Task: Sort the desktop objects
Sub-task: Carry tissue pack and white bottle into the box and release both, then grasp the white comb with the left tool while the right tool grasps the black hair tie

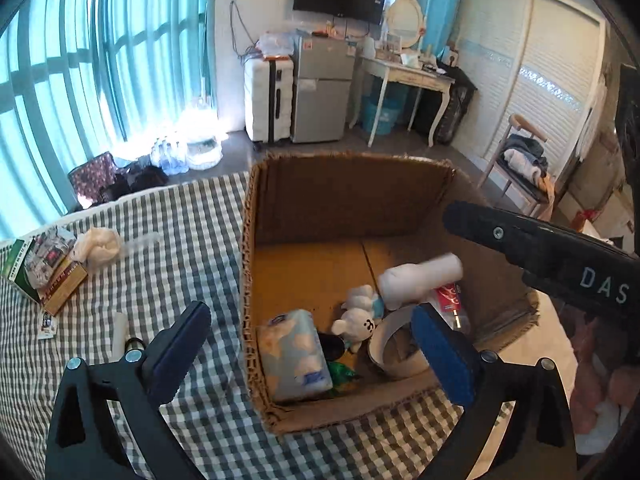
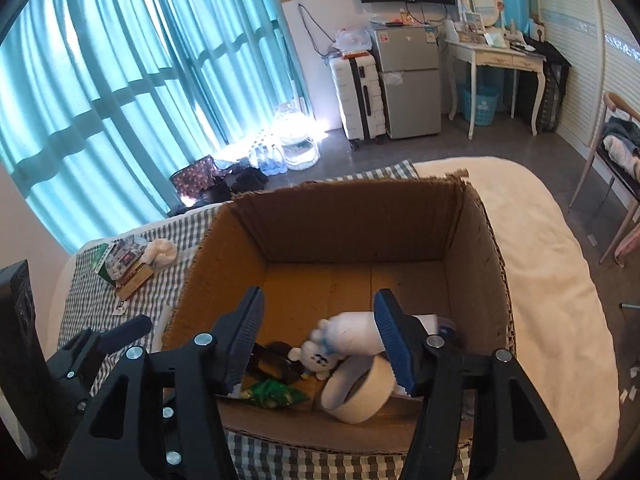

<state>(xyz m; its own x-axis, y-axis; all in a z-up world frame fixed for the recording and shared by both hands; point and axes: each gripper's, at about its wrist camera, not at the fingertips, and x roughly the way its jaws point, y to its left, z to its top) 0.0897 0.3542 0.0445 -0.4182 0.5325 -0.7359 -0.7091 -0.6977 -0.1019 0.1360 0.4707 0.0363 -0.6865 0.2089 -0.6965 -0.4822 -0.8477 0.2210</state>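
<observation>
An open cardboard box (image 1: 344, 196) stands on the checked cloth. Inside lie a pale blue tissue pack (image 1: 296, 354), a small white plush toy (image 1: 358, 316), a roll of white tape (image 1: 394, 344), a white bottle (image 1: 420, 280), a red-and-white tube (image 1: 450, 298) and a green wrapper (image 2: 272, 394). My left gripper (image 1: 316, 344) hangs open over the box's near left corner, with nothing between its pads. My right gripper (image 2: 320, 336) is open above the box; the bottle (image 2: 352, 332) lies blurred below it, beside the right pad. One of its fingers (image 1: 520, 240) shows in the left wrist view.
On the cloth left of the box lie a stack of small boxes (image 1: 44, 272), a crumpled white bag (image 1: 98, 244), a white tube (image 1: 120, 332) and a small card (image 1: 47, 322). White bedding (image 2: 552, 288) lies right of the box. A chair (image 1: 520, 168) stands beyond.
</observation>
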